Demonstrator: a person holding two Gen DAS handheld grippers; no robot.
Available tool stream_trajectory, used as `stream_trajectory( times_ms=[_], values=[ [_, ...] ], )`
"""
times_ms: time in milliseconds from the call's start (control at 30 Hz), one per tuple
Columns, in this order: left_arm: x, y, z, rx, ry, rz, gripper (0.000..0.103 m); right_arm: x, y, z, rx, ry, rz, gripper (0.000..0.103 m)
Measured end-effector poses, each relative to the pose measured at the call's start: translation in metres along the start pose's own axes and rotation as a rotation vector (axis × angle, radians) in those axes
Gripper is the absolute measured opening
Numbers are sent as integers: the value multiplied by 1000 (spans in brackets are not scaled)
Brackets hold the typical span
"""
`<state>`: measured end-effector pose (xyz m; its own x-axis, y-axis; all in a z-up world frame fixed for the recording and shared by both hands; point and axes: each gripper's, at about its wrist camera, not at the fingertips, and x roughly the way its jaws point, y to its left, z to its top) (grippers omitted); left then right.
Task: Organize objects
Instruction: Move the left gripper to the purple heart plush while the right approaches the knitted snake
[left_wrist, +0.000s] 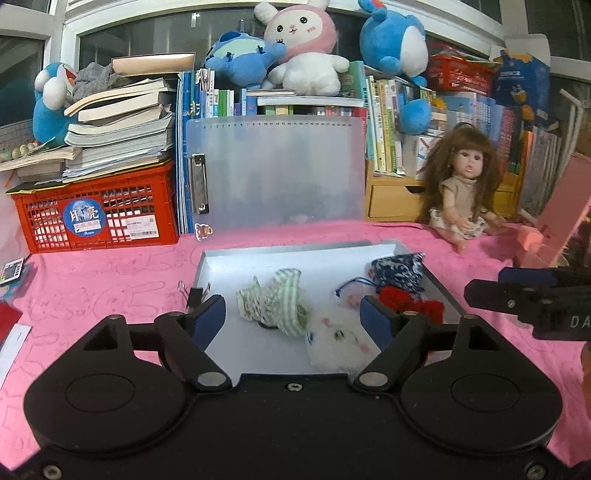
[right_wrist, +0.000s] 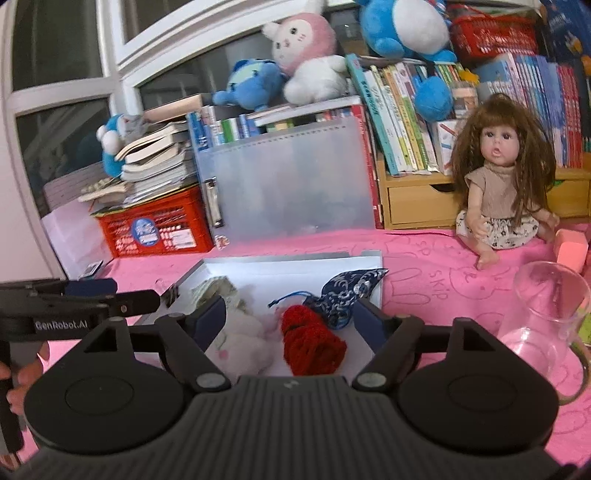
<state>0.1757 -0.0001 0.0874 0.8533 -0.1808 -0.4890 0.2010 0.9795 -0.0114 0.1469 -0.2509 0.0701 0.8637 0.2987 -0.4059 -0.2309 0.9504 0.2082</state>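
Pink surface (left_wrist: 110, 266) with grey tray (left_wrist: 280, 254), white plush (left_wrist: 336, 339) and green striped cloth (left_wrist: 280, 302) lying inside between spread left fingers (left_wrist: 207, 317), red yarn (right_wrist: 310, 343) between spread right fingers (right_wrist: 373, 325), nothing grasped

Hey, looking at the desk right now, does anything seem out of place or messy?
Mostly the back. The book stack on the red crate is slumped and splayed, with a grey cloth dumped on top. In the grey tray, the green striped cloth lies crumpled. Nothing looks spilled or broken.
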Motion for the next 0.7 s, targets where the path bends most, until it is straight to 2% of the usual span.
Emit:
stream_trajectory(
  times_ms=[167, 700],
  values=[
    [-18, -5, -23, -5, 7, -7, 82, -10, 10, -13, -58, 4, 3, 87],
    [-65, -4, -88, -47, -7, 11, 84, -14, 25, -61, -101, 83, 42, 87]
  ],
)
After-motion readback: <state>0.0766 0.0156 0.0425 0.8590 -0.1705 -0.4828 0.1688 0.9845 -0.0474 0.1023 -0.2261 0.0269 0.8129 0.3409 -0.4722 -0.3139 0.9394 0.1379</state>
